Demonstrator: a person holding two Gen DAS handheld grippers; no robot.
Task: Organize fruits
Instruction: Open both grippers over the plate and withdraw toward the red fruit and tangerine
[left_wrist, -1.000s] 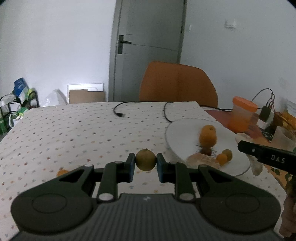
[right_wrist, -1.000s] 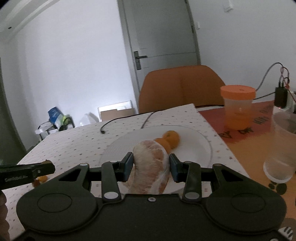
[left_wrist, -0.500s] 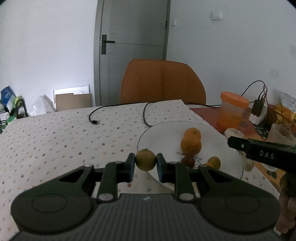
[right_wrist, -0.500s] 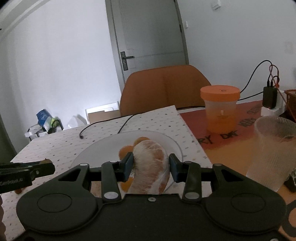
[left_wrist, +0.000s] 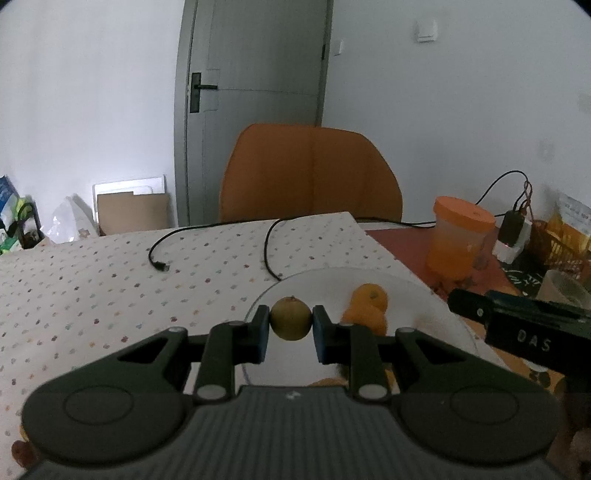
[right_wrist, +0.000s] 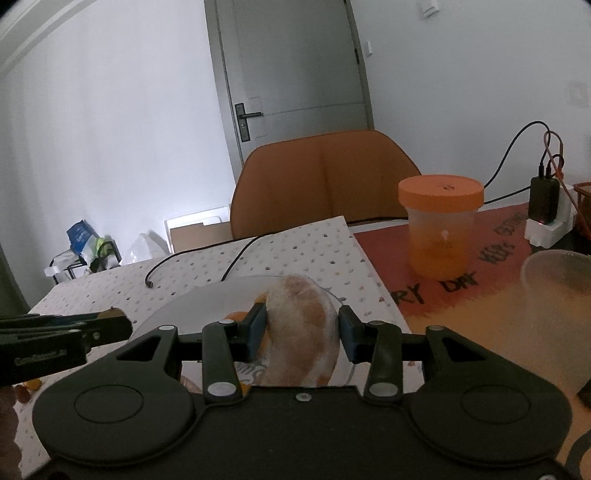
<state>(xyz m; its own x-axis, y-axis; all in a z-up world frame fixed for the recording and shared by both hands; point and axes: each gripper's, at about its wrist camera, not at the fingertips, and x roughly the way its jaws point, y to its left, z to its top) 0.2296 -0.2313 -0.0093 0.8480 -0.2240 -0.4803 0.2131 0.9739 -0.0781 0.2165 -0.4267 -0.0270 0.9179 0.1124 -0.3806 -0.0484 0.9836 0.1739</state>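
In the left wrist view, the left gripper (left_wrist: 291, 334) is clenched on a small round green-brown fruit (left_wrist: 290, 318), both blue pads touching it, and holds it above the near edge of the white plate (left_wrist: 424, 295), where two oranges (left_wrist: 367, 304) lie. In the right wrist view, the right gripper (right_wrist: 301, 328) has just been opening its jaws; the peeled citrus piece (right_wrist: 301, 325) is between them over the plate (right_wrist: 192, 304), with a gap at the right pad, near the orange-lidded jar (right_wrist: 439, 225).
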